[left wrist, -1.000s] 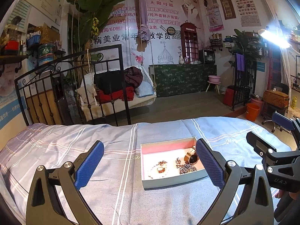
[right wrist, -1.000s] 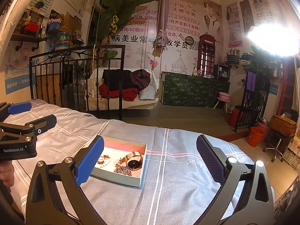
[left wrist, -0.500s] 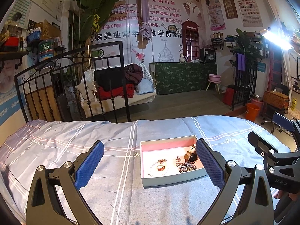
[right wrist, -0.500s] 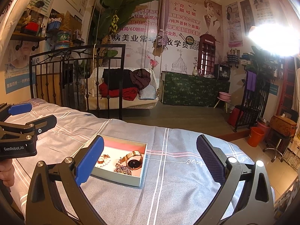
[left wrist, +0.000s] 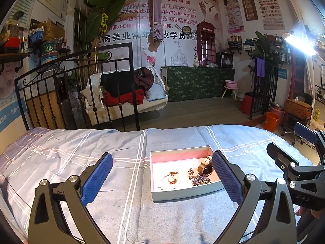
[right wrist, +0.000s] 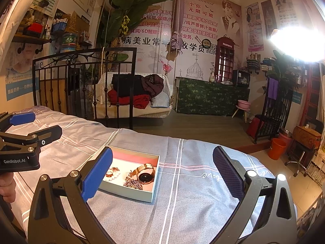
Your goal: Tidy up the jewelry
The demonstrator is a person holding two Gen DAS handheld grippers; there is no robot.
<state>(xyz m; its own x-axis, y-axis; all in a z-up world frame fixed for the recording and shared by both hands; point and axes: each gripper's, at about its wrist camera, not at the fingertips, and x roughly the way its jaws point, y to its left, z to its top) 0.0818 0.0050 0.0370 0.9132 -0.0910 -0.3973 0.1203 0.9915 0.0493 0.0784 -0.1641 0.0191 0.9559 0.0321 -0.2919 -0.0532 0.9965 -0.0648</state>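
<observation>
A shallow pale-blue tray (left wrist: 182, 194) with a pink lining lies on the striped bedspread; the right wrist view shows the tray (right wrist: 130, 193) from its other side. Inside it are a watch (right wrist: 145, 175) with a tan strap, a white bead bracelet (left wrist: 165, 184), a dark bead string (left wrist: 200, 180) and small reddish pieces. My left gripper (left wrist: 162, 179) hovers in front of the tray, open, nothing between its blue pads. The right gripper (right wrist: 162, 174) is also open and empty, right of the tray. Each gripper shows at the edge of the other's view.
The bedspread (left wrist: 71, 162) covers a bed with a black iron footboard (left wrist: 81, 85) at its far end. Beyond it stand a swing seat piled with clothes (left wrist: 126, 93), a green-draped counter (left wrist: 199, 83), an orange bucket (left wrist: 271, 121) and potted plants.
The left wrist view has tilted slightly, so the tray sits a little higher and nearer the middle. The right gripper has barely moved. Both stay open.
</observation>
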